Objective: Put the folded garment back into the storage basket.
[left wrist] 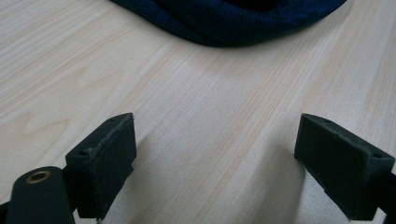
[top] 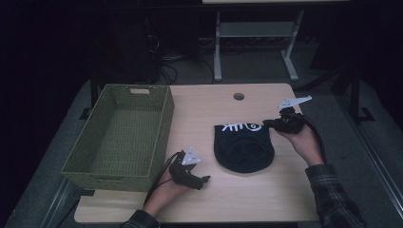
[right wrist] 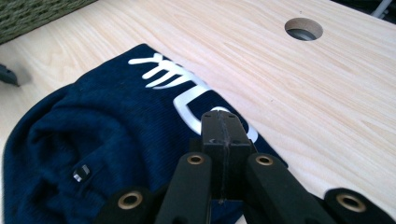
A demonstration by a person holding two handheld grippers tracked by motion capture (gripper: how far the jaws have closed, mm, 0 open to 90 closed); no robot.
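Note:
A dark navy knitted hat (top: 243, 147) with a white fish-bone print lies crumpled on the wooden table (top: 209, 109), right of centre. My right gripper (top: 267, 123) sits at the hat's upper right corner, jaws pressed together over the printed edge (right wrist: 187, 84). No cloth shows between its pads (right wrist: 222, 128). My left gripper (top: 203, 180) rests near the table's front edge, left of the hat. Its jaws stand wide apart over bare wood (left wrist: 217, 158), and the hat's rolled edge (left wrist: 233, 21) lies a short way ahead of them.
A green woven basket (top: 164, 114) stands on the table's left side, with nothing seen inside; its wall (right wrist: 28, 14) also shows in the right gripper view. A round cable hole (top: 239, 96) is near the far edge. A table frame and cables stand on the floor behind.

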